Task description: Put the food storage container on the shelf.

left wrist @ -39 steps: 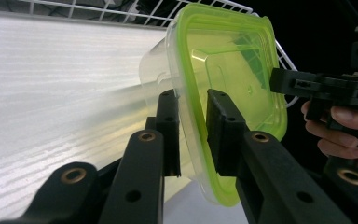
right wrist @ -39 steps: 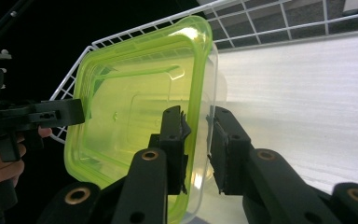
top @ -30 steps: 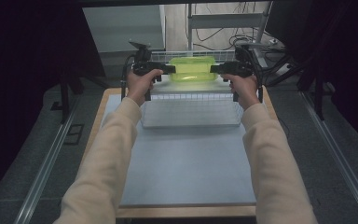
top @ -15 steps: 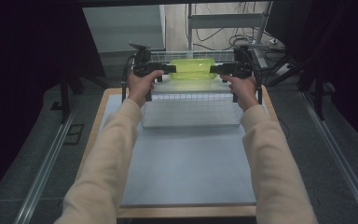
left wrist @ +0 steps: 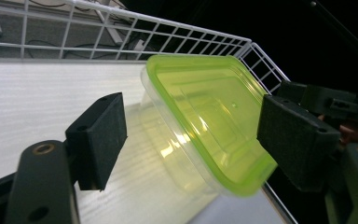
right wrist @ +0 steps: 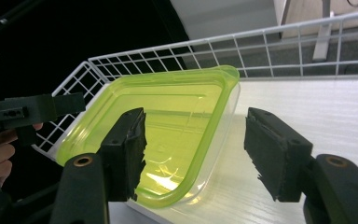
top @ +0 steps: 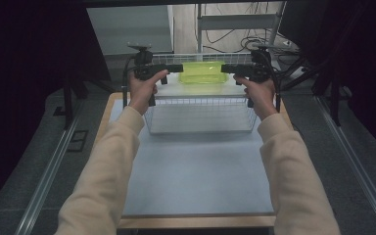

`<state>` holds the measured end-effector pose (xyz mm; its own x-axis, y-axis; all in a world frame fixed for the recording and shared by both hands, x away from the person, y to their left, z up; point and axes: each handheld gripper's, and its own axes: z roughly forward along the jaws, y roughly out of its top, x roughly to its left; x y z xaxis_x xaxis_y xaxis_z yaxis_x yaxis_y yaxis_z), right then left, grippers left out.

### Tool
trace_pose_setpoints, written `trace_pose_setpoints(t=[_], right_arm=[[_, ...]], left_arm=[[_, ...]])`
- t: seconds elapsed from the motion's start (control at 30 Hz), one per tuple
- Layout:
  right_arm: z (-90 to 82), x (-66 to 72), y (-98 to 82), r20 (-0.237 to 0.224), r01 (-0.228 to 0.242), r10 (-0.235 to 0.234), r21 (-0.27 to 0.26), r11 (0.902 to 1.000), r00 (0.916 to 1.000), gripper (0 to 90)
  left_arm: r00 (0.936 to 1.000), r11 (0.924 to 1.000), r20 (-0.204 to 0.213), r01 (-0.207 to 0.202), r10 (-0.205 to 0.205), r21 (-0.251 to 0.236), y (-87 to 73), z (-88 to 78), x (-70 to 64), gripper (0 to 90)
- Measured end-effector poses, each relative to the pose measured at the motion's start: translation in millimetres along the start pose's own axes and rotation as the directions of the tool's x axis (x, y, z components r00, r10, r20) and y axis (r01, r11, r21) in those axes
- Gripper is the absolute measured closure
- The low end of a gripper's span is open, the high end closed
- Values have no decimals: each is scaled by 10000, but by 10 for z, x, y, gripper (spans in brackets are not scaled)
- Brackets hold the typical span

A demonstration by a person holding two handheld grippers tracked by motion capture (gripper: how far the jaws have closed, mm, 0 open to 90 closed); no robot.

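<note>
While both grippers, left (top: 177, 68) & right (top: 226, 68), flank the clear plastic container with lime-green lid (top: 201, 72) in the white wire basket (top: 200, 115), jaws spread (nothing pinched), close evenly on opposite ends, w/ lid level.

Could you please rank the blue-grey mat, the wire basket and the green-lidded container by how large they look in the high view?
1. Blue-grey mat, clearly largest, though it lies nearest the camera.
2. Wire basket.
3. Green-lidded container, smallest, farthest back, between the left gripper and right gripper.
</note>
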<state>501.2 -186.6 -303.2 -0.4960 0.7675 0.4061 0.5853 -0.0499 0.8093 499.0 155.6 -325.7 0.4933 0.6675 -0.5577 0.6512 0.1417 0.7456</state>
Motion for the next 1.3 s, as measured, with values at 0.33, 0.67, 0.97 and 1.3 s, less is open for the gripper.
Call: trace_pose_setpoints(t=[0.33,0.67,0.97,1.3], right_arm=[[-283,67,-207,-902,946,-957,-157,9954,9913,342],[-675,149,-804,-1544,2330,-2324,-145,9724,9603,286],[-889,45,-1483,-1668,3025,-2980,17,9531,9399,240],[-945,-206,-2280,-1808,2824,-2651,777,9561,9471,227]], left_arm=[[9953,9959,375,-894,898,-121,-258,-377,-85,229],[9788,9842,1033,-1748,1767,-269,-893,-742,-232,228],[9653,9714,1144,-2373,2348,85,-1618,-912,-272,226],[9679,9643,836,-2447,2368,1015,-2350,-836,-90,224]])
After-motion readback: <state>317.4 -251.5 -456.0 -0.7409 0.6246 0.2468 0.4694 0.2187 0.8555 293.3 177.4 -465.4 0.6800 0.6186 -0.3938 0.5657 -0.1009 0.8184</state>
